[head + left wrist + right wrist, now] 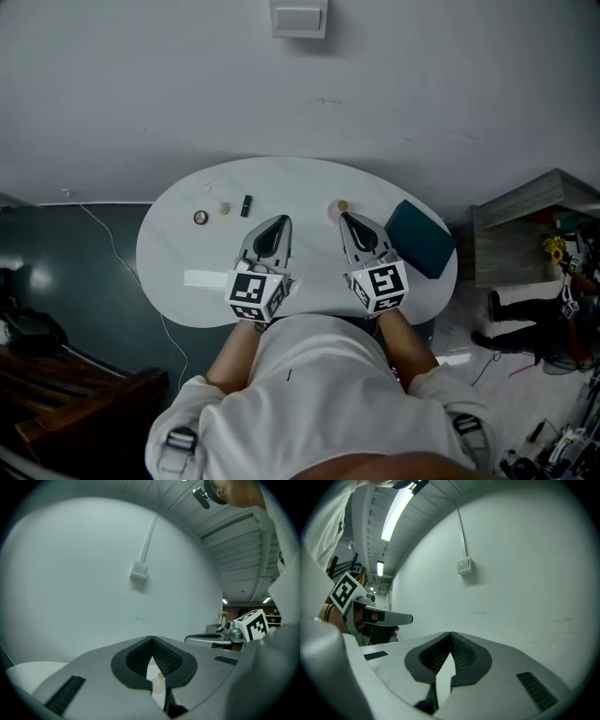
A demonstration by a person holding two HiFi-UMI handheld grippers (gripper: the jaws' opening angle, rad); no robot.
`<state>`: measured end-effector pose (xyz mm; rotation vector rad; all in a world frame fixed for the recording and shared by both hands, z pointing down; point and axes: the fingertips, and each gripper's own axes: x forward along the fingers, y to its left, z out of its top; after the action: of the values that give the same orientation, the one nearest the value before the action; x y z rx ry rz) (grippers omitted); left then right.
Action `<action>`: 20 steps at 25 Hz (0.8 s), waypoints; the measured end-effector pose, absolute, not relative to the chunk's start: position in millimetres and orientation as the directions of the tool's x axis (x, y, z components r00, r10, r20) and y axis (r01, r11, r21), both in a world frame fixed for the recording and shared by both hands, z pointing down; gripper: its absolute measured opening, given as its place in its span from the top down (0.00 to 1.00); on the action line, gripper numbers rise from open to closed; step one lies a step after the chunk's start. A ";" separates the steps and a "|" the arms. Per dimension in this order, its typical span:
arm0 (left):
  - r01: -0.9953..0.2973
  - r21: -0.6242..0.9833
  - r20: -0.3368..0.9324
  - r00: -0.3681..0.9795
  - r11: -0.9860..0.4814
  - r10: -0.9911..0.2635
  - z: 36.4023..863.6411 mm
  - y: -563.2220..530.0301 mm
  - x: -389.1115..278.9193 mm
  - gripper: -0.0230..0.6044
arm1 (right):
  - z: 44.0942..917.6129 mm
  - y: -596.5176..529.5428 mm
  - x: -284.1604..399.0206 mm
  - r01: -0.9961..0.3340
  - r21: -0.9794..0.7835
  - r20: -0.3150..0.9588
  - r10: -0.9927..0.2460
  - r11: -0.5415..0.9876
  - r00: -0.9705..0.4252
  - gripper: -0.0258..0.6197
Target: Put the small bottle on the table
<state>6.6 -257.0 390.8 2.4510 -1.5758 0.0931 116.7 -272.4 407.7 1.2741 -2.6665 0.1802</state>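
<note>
Desk (169,267) bare along left and front edges; small bits (201,217) near far edge. Left hand-held gripper (280,222) clenched, empty, above desk. Small bottle (342,205), pale with brown cap, upright on desk just beyond right hand-held gripper (345,218), which is clenched and empty. Teal box (422,239) at right edge.

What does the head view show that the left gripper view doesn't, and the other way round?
Only the head view: the whole white table, a dark teal pad and a small black item. Only the left gripper view: ceiling lights and the left claw close up, jaws shut. Both: the wall box and the right claw.
</note>
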 end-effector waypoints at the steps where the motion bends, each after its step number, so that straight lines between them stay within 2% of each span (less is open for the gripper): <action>1: -0.909 0.140 0.157 0.413 -0.394 -0.897 383.1 -258.0 4.4 0.94 | 400.6 -273.1 116.7 -0.781 -0.022 0.198 -0.763 0.624 -0.615 0.96; 9: -0.918 0.110 0.114 0.391 -0.380 -0.913 370.2 -258.1 -1.9 0.94 | 378.4 -274.8 117.1 -0.801 0.024 0.147 -0.795 0.598 -0.589 0.96; 20: -0.912 0.099 0.115 0.407 -0.397 -0.906 373.4 -259.2 -0.5 0.94 | 378.2 -281.9 131.8 -0.835 0.040 0.160 -0.828 0.549 -0.538 0.96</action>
<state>-0.5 -259.2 373.4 2.5097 -1.6341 0.0637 131.8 -281.9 378.2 1.4184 -2.6220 0.0614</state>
